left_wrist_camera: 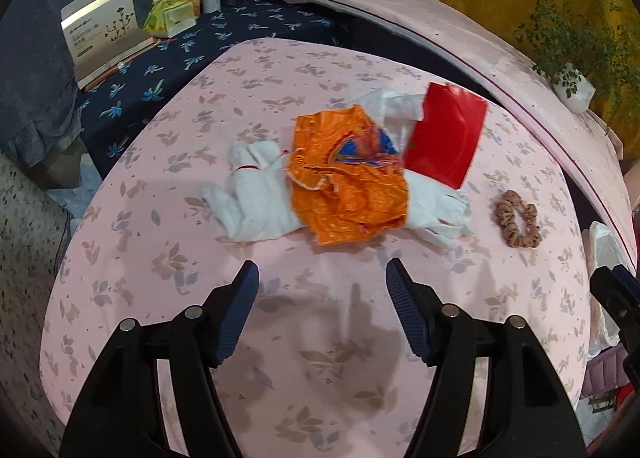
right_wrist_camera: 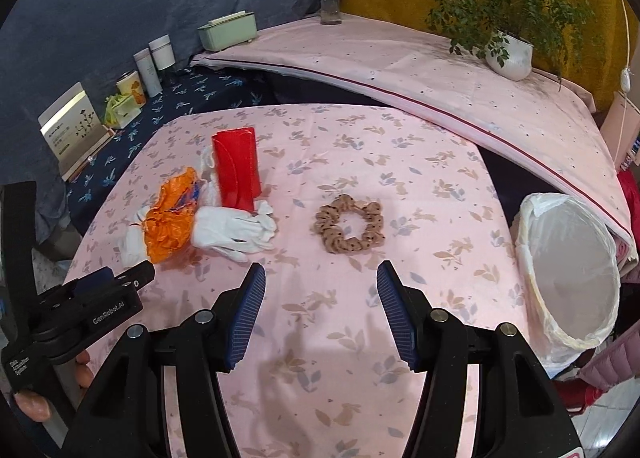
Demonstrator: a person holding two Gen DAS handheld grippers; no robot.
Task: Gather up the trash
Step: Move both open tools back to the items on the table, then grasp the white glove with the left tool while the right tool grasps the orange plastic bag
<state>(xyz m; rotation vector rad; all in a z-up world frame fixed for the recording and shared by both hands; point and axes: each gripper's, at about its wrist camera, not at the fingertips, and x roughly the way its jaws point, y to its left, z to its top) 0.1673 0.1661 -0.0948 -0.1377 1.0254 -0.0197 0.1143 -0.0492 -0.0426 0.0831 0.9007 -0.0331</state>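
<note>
- My left gripper [left_wrist_camera: 322,286] hovers low over the pink leaf-print counter [left_wrist_camera: 168,242], jaws apart and holding nothing; the trash pile lies just ahead at 12 o'clock.
- My right gripper [right_wrist_camera: 321,286] also hangs above the cloth with jaws wide and empty, the brown scrunchie [right_wrist_camera: 349,229] straight ahead at 12 o'clock.
- From the right wrist view the left tool sits at 9 o'clock, and its body reads "GenRobot.AI"; smaller side lettering is too small to read fully.
- The crumpled orange wrapper [left_wrist_camera: 347,182] lies on top of white gloves [left_wrist_camera: 256,194], with a red folded case [left_wrist_camera: 444,138] touching the pile at its 2 o'clock side.
- The lined trash bin [right_wrist_camera: 570,270] stands beyond the counter's edge at 3 o'clock of the right gripper, mouth tilted toward me.
- A printed box [left_wrist_camera: 102,34] at 10 o'clock carries writing I cannot make out.
- Bare cloth lies between both grippers and the items; the counter's far edge drops to a dark floral surface [left_wrist_camera: 240,24].
</note>
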